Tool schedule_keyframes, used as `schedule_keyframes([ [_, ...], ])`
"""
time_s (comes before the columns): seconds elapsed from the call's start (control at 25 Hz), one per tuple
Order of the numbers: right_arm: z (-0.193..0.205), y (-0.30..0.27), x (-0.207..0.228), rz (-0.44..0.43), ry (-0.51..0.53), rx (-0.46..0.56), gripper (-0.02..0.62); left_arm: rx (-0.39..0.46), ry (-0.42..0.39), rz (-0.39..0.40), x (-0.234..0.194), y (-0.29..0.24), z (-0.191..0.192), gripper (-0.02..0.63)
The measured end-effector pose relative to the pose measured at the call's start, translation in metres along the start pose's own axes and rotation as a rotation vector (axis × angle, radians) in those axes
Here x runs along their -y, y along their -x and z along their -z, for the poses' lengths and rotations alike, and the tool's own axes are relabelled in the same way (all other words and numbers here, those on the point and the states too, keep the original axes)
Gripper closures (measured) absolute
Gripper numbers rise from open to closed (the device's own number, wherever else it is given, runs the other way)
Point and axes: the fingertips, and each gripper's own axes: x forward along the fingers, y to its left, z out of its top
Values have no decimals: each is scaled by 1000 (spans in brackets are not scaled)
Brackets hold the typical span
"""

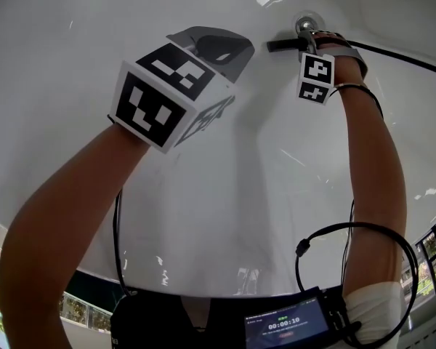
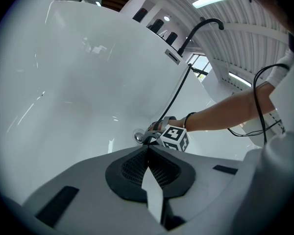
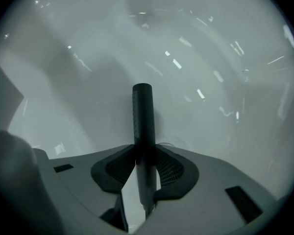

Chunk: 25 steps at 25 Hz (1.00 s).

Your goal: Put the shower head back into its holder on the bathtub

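Right gripper [image 3: 145, 153] clamped on shower head [image 3: 142, 116]; left gripper [image 2: 148, 152] closed, empty. Risk: hose [image 1: 407, 58] drag twists it out of grip.

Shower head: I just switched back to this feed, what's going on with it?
The person's right tool points down into the white bathtub and is closed on the black shower head, low in the tub beside the chrome drain. Its hose runs up toward the tub's rim. The left tool is shut and empty, hovering nearby. The shower head has not been put back yet.
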Motion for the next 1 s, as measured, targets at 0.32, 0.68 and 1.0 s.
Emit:
schedule_keyframes([
  [0.32, -47, 140, 30, 463, -163, 238, 466, 4, -18, -82, -5, 66, -8, 589],
  [0.68, -30, 416, 58, 867, -751, 593, 468, 161, 29, -175, 54, 120, -74, 589],
  [1.0, 32, 606, 9, 1103, -1029, 645, 468, 365, 14, -201, 163, 196, -161, 589],
])
